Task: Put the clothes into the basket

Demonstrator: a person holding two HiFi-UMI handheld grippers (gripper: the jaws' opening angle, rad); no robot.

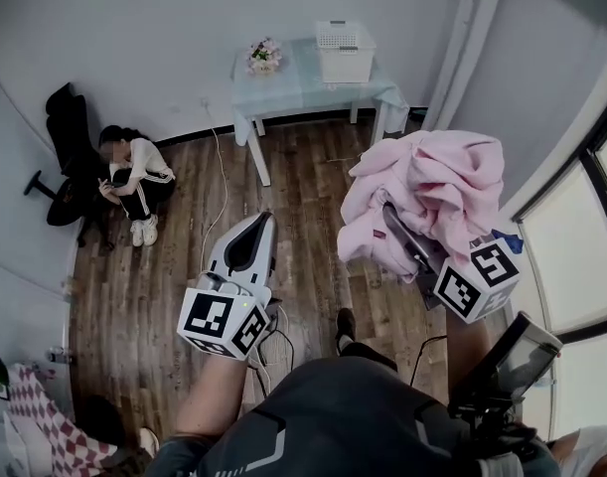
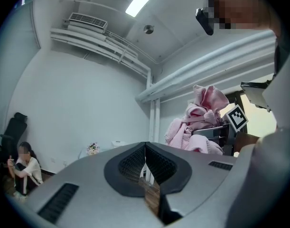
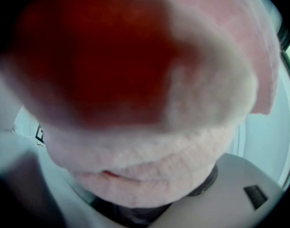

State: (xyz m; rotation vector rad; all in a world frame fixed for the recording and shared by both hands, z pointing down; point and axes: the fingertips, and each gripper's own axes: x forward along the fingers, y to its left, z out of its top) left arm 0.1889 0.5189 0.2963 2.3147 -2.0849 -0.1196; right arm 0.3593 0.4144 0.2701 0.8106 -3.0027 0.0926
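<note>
A bulky pink garment hangs in the air at the right of the head view, bunched over my right gripper, which is shut on it. The cloth hides the fingertips. In the right gripper view the pink garment fills nearly the whole picture. My left gripper is held out over the wooden floor, shut and holding nothing; its ribbed pads meet in the left gripper view, where the pink garment shows to the right. The white basket stands on a pale blue table by the far wall.
A small bunch of flowers sits on the table beside the basket. A person crouches on the floor at the left, next to a black chair. A white cable trails across the floor. Windows line the right side.
</note>
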